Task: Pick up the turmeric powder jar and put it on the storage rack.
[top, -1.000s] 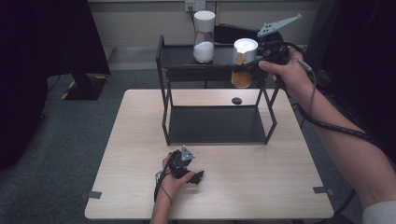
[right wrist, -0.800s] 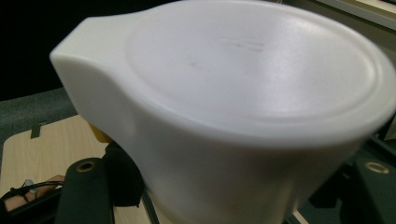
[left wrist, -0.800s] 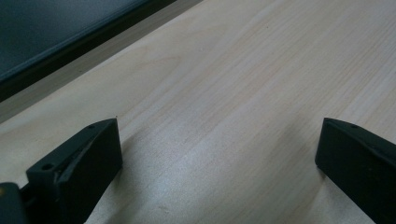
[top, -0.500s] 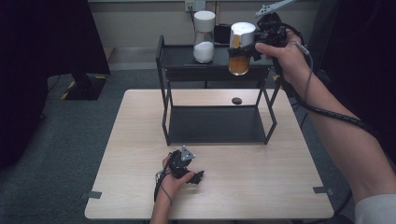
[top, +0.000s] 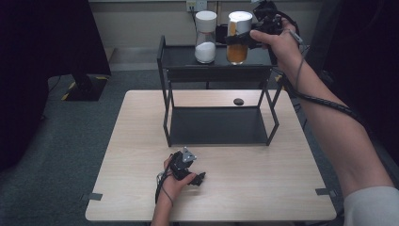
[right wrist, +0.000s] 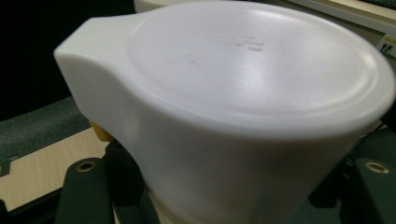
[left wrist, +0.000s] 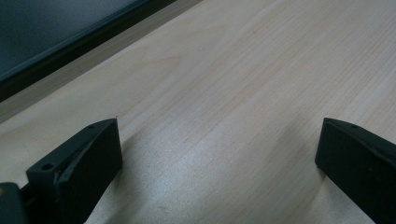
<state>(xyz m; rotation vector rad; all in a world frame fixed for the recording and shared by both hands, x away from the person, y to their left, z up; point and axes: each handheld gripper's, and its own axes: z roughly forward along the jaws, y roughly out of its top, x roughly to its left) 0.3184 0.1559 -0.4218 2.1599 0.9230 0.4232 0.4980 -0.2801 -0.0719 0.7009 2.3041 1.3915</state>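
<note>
The right claw (top: 244, 40) is clamped on the amber jar (top: 237, 37), holding it upright over the right part of the rack (top: 214, 70) top shelf, just beside the white jar (top: 205, 36). From the high view I cannot tell whether its base touches the shelf or hangs just above it. I would judge this to be the placing step: the jar looks about to be set down next to its neighbour. The next move calls for a straight, gentle lowering until the base sits flat, with a gap kept from the white jar, and only then a widening of the jaws and a pull back toward the person without catching the lid.

The amber jar is clear, filled well up with an orange-brown content, and capped with a broad white lid (right wrist: 243, 79) that has a pouring lip jutting from one side. In the right gripper view the jaws sit low on either side, below that lid.

The left claw (top: 200, 179) rests on the desk (top: 263, 188) near the front edge, jaws spread wide with nothing between them, bare wood (left wrist: 233, 102) showing in the gap.
</note>
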